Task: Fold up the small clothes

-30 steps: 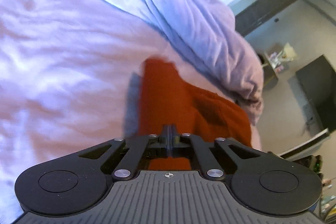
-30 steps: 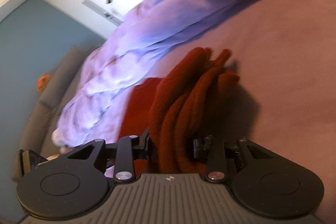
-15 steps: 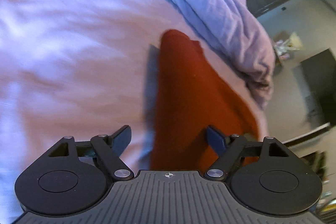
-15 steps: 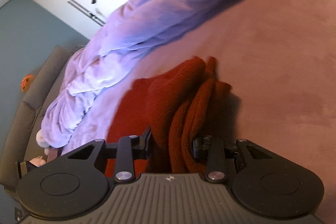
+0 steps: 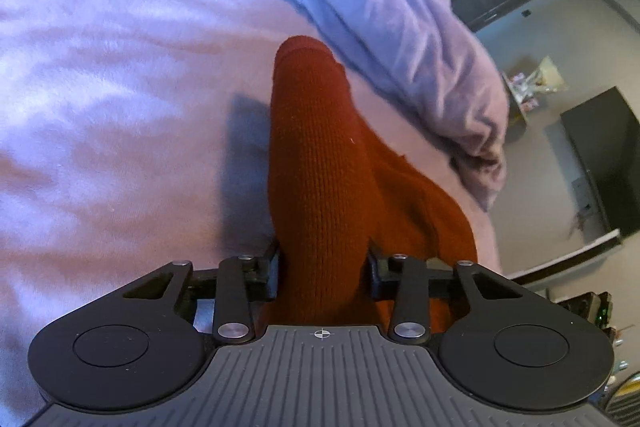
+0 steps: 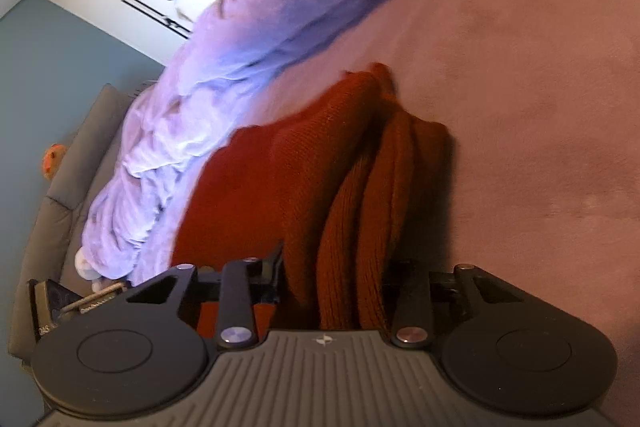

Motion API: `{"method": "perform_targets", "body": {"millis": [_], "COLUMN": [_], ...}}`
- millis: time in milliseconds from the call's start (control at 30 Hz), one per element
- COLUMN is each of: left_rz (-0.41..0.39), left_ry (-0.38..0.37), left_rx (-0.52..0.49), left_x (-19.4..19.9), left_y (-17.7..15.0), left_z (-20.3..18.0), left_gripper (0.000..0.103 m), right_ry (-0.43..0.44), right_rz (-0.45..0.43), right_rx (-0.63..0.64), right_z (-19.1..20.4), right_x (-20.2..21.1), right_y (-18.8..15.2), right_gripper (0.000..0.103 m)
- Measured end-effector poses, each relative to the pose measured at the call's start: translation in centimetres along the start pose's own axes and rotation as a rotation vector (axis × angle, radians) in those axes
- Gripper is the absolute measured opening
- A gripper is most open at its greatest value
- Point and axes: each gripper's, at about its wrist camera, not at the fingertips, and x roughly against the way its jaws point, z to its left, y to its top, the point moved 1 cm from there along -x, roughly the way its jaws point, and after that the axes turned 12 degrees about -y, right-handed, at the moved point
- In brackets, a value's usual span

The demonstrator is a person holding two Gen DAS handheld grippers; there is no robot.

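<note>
Your left gripper [image 5: 323, 269] reopened, then closed back onto the rust knit garment [image 5: 320, 163], lying at 12 o'clock on the bed [image 5: 100, 87]; right gripper [image 6: 332, 271] pinches bunched folds. Folding looks half done.

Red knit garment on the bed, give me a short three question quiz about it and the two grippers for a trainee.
1. True or false: the red knit garment lies on a bare wooden table.
2. Multiple choice: the left hand-held gripper is A) wide open and clear of the fabric, B) closed on a fold of the garment, C) out of view.
3. Fill in: the right hand-held gripper grips a bunch of the garment, and beside the garment on the bed sheet lies a rumpled lilac ____.

Key
1. False; it lies on the bed sheet.
2. B
3. Blanket.
</note>
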Motion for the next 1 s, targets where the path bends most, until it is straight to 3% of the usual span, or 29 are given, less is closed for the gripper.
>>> {"method": "perform_targets", "body": {"millis": [67, 133, 267, 333, 367, 433, 467, 500, 533, 600, 700, 800, 900, 1000], "left_rz": [-0.021, -0.045, -0.07, -0.056, -0.049, -0.084, -0.102, -0.123, -0.143, -0.182, -0.191, -0.154, -0.087, -0.083], "left_ry": [0.02, 0.029, 0.109, 0.192, 0.247, 0.355, 0.369, 0.369, 0.363, 0.344, 0.381, 0.488, 0.576, 0.594], "left_rx": [-0.03, -0.043, -0.039, -0.057, -0.067, -0.117, -0.138, -0.148, -0.145, -0.132, -0.164, -0.189, -0.199, -0.189], "left_x": [1.7, 4.0, 8.9, 10.4, 11.0, 12.1, 12.4, 12.6, 12.7, 12.1, 9.5, 6.3, 3.2, 1.9], "left_y": [0.0, 0.0, -1.1, -2.1, -2.4, -2.8, -2.8, -2.7, -2.4, -1.6, -0.3, 0.8, 1.4, 1.3], "left_z": [-1.0, -1.6, -1.3, -0.7, -0.3, 0.1, 0.0, -0.1, -0.2, -0.5, -0.9, 0.0, 1.7, 3.3], "left_gripper": [0.042, 0.042, 0.045, 0.049, 0.048, 0.046, 0.046, 0.051, 0.062, 0.076, 0.083, 0.083, 0.084, 0.091], "right_ry": [0.069, 0.083, 0.159, 0.174, 0.165, 0.054, -0.026, -0.111, -0.147, -0.151, -0.182, -0.248, -0.333, -0.431], "right_rz": [0.005, 0.013, 0.054, 0.064, 0.067, 0.055, 0.021, -0.045, -0.101, -0.153, -0.151, -0.112, -0.052, -0.051], "right_rx": [-0.006, 0.044, 0.083, 0.122, 0.154, 0.208, 0.24, 0.287, 0.333, 0.405, 0.542, 0.655, 0.66, 0.715], "right_z": [1.4, 3.4, 6.4, 7.3, 7.5, 7.4, 7.5, 7.9, 8.8, 11.1, 15.7, 18.8, 19.4, 18.3], "right_x": [0.6, 1.0, 1.0, 1.2, 1.4, 1.9, 2.4, 3.2, 3.9, 4.9, 3.4, -0.5, -5.2, -8.0], "right_y": [0.0, -0.2, -1.5, -2.5, -3.0, -3.8, -4.0, -4.2, -4.3, -4.5, -5.1, -5.7, -5.2, -4.9], "right_gripper": [0.035, 0.035, 0.035, 0.037, 0.044, 0.051, 0.051, 0.051, 0.05, 0.049, 0.042, 0.028, 0.025, 0.016]}}
